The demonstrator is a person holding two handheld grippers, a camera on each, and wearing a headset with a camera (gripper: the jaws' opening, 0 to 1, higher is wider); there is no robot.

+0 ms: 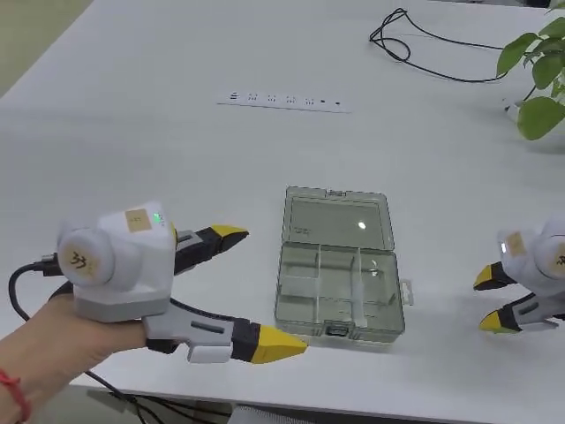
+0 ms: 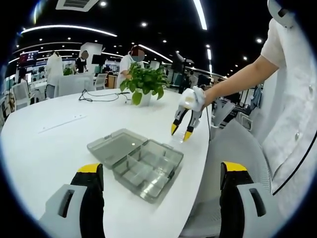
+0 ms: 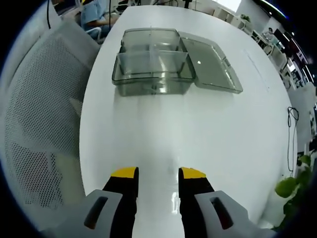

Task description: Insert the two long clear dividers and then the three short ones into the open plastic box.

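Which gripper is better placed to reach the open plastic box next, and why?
Probably the left. In the head view the left gripper is wide open, with one tip close to the box at its front corner. The right gripper sits farther off on the other side, opened less.

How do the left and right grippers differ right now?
The left gripper has its jaws wide apart; the right gripper has its jaws open by a narrower gap. In the head view the left gripper is to the left of the plastic box, the right gripper to its right. Both are empty, apart from the box, with yellow-tipped jaws.
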